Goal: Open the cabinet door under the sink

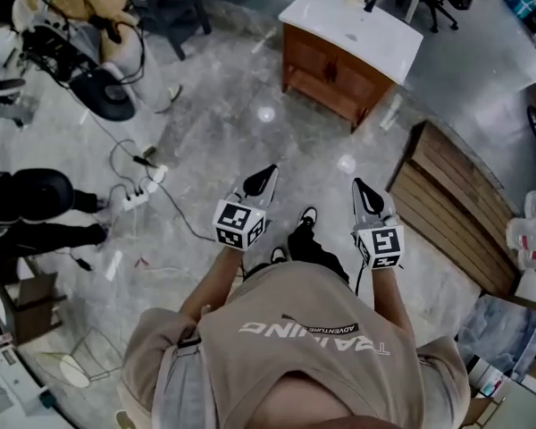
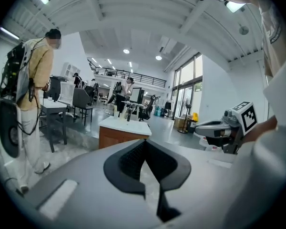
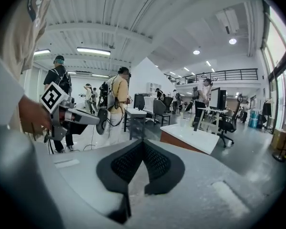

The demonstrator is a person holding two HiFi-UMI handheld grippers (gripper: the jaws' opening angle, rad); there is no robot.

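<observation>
At about nine o'clock in the head view, a white power strip (image 1: 136,199) with its cables lies on the grey floor (image 1: 223,123). It is well apart from the task.

The left tool (image 1: 266,177) is held in front of the person, and it points toward twelve o'clock. In the left gripper view its jaws are pressed together with nothing between them. The right tool (image 1: 364,190) is just beside it, at three o'clock from it, and its jaws are also closed and empty.

The sink cabinet (image 1: 335,70) stands far ahead at about one o'clock from both tools, with a white sink top (image 1: 357,25) on it. No tool is near it. Its wooden cabinet door (image 1: 322,61) is shut, so I judge that the task is only at the approach.

The door looks like a stiff wooden panel on hinges – probably light to swing and not fragile, but smooth and flat, so pads will slip on its face. I cannot see a knob or handle from here. The best hold is a handle if there is one, otherwise the free edge of the door – and the jaws must open first.

At three o'clock, a slatted wooden panel (image 1: 456,204) lies on the floor.
</observation>
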